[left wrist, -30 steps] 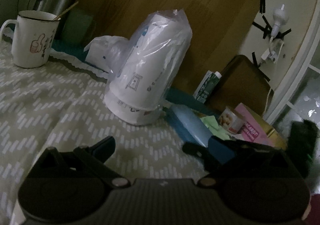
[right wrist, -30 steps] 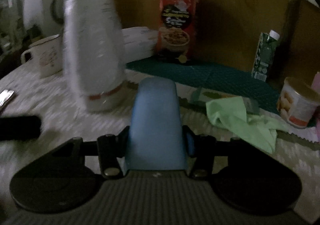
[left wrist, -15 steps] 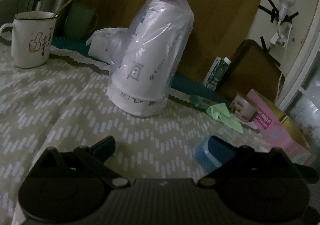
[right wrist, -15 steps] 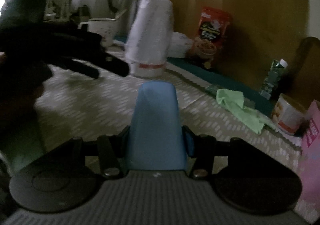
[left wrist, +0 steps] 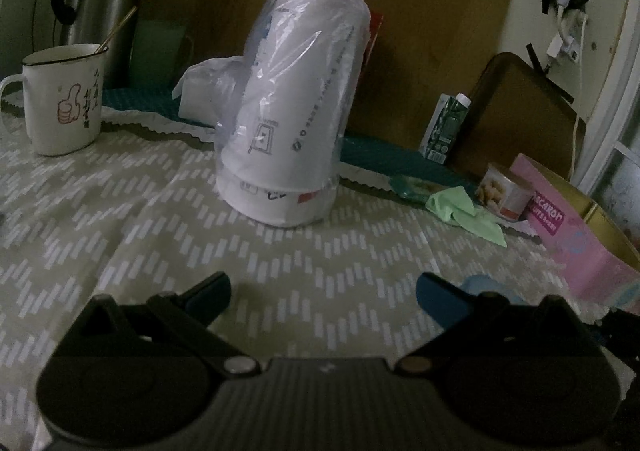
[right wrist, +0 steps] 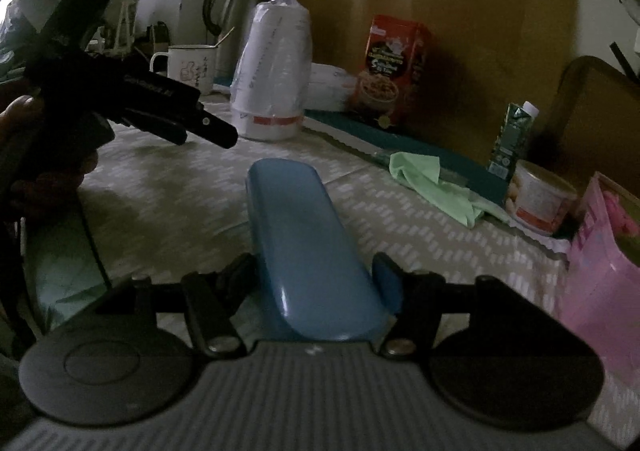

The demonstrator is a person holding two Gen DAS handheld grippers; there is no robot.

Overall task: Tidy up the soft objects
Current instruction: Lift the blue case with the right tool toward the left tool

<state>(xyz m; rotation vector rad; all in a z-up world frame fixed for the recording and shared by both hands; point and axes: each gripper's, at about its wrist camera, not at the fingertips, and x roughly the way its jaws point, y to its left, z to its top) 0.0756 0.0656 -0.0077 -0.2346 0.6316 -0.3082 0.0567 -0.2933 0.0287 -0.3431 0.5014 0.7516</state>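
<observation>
Between right claw (right wrist: 316, 275) fingers: blue case (right wrist: 308, 251), clamped | left claw (left wrist: 324, 291) apart, empty

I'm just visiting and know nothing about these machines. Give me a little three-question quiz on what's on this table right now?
1. True or false: the right claw has a blue case between its fingers.
2. Which lies nearest the green cloth? A) mug B) round tin C) kettle
3. Fill in: the left claw is ___ and holds nothing.

Key: 1 true; 2 B; 3 open.
</observation>
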